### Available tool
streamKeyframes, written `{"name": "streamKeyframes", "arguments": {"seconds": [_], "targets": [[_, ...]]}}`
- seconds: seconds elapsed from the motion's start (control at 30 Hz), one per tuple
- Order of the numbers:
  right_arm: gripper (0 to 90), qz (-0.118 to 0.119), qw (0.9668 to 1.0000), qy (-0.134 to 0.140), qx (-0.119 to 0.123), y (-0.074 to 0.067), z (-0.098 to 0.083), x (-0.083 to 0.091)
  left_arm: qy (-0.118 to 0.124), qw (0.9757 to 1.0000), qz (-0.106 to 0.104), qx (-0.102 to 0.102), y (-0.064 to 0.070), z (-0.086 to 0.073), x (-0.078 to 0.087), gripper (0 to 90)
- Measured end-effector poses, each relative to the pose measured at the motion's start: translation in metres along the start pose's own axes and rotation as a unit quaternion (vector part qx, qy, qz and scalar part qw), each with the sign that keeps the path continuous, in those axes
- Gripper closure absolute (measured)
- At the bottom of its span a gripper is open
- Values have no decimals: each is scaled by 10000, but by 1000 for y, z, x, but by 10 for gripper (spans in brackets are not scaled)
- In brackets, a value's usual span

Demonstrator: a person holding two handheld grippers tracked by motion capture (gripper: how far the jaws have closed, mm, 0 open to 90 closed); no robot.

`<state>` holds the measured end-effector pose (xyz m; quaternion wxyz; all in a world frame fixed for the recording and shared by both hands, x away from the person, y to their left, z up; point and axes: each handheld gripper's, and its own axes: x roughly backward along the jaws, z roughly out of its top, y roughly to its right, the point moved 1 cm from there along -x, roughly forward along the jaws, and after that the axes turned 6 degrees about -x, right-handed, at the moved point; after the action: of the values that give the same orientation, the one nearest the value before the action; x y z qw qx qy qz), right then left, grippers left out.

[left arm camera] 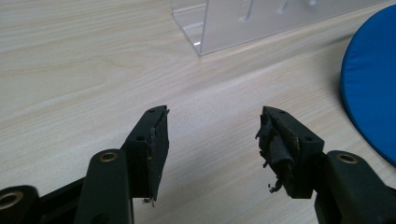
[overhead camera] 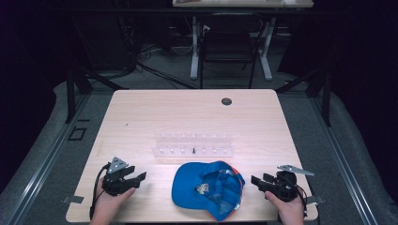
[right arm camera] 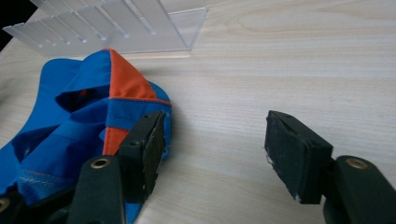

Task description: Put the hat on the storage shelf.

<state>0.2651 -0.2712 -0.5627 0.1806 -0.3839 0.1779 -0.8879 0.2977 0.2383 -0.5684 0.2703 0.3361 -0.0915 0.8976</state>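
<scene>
Nearest the camera in the high view, two hands come in at the near edge of the table (overhead camera: 141,108), one at each side of a blue cap (overhead camera: 209,190).

At the left, the left gripper (overhead camera: 136,178) rests low over the wood with its jaws spread and nothing between them; in the left gripper view the bare tabletop shows in the gap, and the cap's blue brim (left arm camera: 371,88) lies off to the right, apart from the jaws.

In the middle, the cap lies upside down near the near edge, its brim toward the left and its orange-trimmed crown (overhead camera: 234,176) toward the right, so its long axis runs roughly left to right between the two grippers. Just beyond it, on the far side, stands a clear plastic rack (overhead camera: 192,145).

At the right, the right gripper (overhead camera: 258,182) also holds its jaws apart and empty. In the right gripper view one jaw sits just beside the cap's orange panel (right arm camera: 126,84), perhaps brushing the fabric, though contact cannot be told. Judging from this, the right gripper is the nearer one to the cap, which lies to its left.
</scene>
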Motion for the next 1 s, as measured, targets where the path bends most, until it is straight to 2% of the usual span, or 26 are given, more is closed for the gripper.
{"name": "streamKeyframes", "arguments": {"seconds": [0.03,0.17,0.27,0.37,0.4,0.43,0.47,0.57,0.67,0.7,0.73,0.77,0.8,0.9,0.97,1.0], "targets": [[385,-53,10000,26,0,1,0,1,-2,10000,2,6,-1,0,0,429],[441,-9,9999,-17,-99,3,1,5,-122,9999,72,17,-3,-1,-1,431],[430,0,10000,6,-93,3,2,6,-150,9998,64,128,-5,-1,-1,428],[321,302,9990,91,-316,3,3,7,-101,9997,87,209,-6,0,-2,375],[270,594,9969,150,-503,2,4,8,-105,9997,47,221,-6,0,-3,320],[270,594,9969,150,-503,2,4,8,-132,9997,-3,201,-5,0,-4,320],[250,752,9948,237,-641,1,4,8,-120,9998,0,150,-4,1,-4,310],[250,721,9951,241,-631,-1,4,8,-77,9999,-38,53,1,3,-5,281],[264,609,9968,172,-498,-3,2,6,-78,9999,-81,-107,4,6,-6,281],[289,530,9976,181,-418,-4,1,5,-75,9999,-90,-117,5,6,-6,282],[347,333,9989,165,-292,-5,0,6,-84,9999,-64,-126,5,6,-6,303],[347,333,9989,165,-292,-5,0,6,-116,9998,-38,-152,5,6,-6,303],[381,189,9994,204,-192,-6,0,8,-160,9997,-20,-156,4,7,-6,321],[421,132,9996,208,-151,-7,-1,9,-202,9997,20,-137,4,6,-8,333],[428,190,9997,81,-114,-8,-1,11,-178,9998,17,-105,4,7,-8,339],[429,138,9999,61,-25,-10,-2,12,-173,9998,11,-93,4,7,-8,342]]}}
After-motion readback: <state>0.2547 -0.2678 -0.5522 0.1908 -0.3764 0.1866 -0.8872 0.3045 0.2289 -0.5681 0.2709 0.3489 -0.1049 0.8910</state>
